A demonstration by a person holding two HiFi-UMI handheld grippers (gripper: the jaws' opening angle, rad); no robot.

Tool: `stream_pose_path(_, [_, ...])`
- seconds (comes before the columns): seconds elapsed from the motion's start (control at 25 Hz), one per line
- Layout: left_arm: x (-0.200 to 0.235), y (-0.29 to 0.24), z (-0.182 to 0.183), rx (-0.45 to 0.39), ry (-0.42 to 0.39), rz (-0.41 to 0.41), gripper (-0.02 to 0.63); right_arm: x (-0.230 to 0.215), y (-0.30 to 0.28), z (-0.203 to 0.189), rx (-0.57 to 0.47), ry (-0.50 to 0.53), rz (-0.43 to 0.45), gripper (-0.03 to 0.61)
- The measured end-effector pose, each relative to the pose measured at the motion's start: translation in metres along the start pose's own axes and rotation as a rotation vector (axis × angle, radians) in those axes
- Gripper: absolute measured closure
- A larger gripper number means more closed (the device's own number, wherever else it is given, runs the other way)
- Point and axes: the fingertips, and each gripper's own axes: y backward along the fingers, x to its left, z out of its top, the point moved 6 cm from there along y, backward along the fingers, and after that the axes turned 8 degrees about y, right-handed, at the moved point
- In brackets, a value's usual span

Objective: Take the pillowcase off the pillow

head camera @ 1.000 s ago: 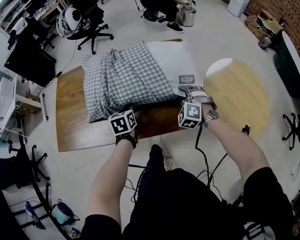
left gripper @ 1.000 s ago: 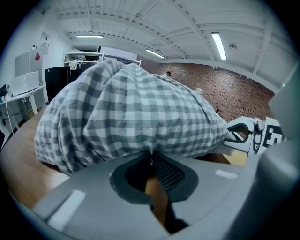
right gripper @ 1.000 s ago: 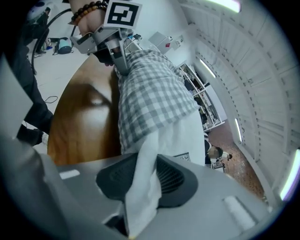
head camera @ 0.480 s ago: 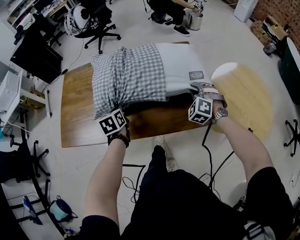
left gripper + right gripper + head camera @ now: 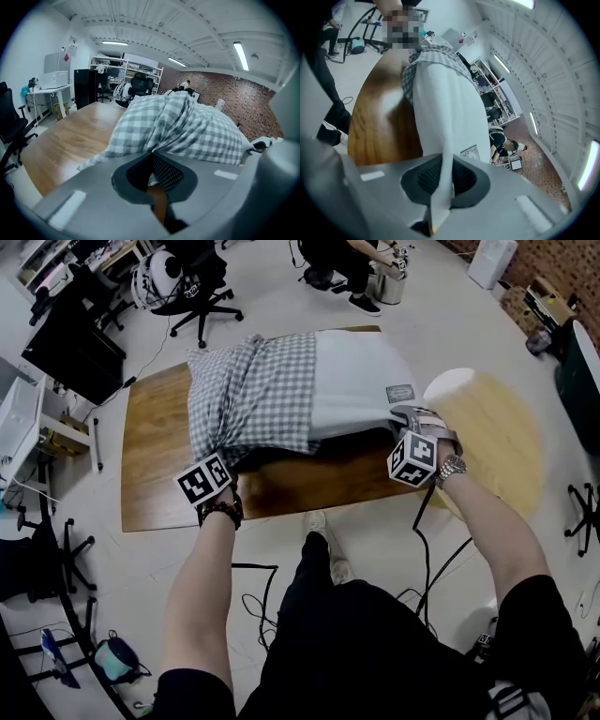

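pillowcase (image 5: 253, 399), grey checked, covers only the left half of the pillow (image 5: 356, 381), which lies on the wooden worktop (image 5: 150, 474); the white right half is already bare. the left gripper (image 5: 228, 460) is clenched on a bunched corner of the pillowcase, i think to pull it away. the right gripper (image 5: 389, 416) has just been closing its jaws and pinches the white pillow edge, probably to hold the pillow back.
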Motion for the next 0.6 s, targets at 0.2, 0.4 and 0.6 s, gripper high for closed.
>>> stream_pose_path(0.2, [-0.005,0.001,-0.007,0.036,-0.043,-0.010,0.609,0.005,0.004,0.011,-0.028,-0.055,0.034,0.494])
stream_pose_path(0.4, [-0.012,0.010,-0.018,0.064,-0.097,-0.029,0.607,0.012,0.015,0.016,-0.042,-0.105,0.061,0.436])
stream_pose_path(0.6, [-0.041,0.026,-0.033,0.070,-0.154,-0.093,0.607,0.021,0.035,0.018,-0.062,-0.117,0.045,0.434])
